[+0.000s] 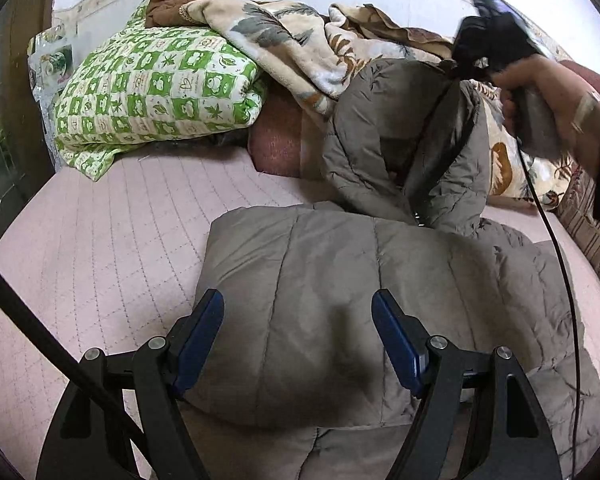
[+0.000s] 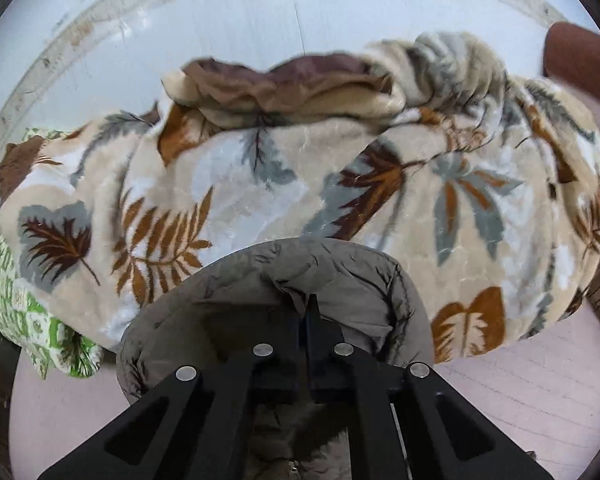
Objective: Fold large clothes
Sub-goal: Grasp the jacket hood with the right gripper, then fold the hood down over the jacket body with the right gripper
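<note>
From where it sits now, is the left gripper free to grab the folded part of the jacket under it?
Probably yes. The left gripper is open, the folded grey puffer jacket lies right below its fingers, and nothing lies across it. The right gripper is shut on the jacket's far part.

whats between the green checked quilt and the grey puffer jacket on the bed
In the left wrist view, a reddish-brown pillow lies between the green checked quilt and the grey puffer jacket, partly under the leaf-print blanket.
</note>
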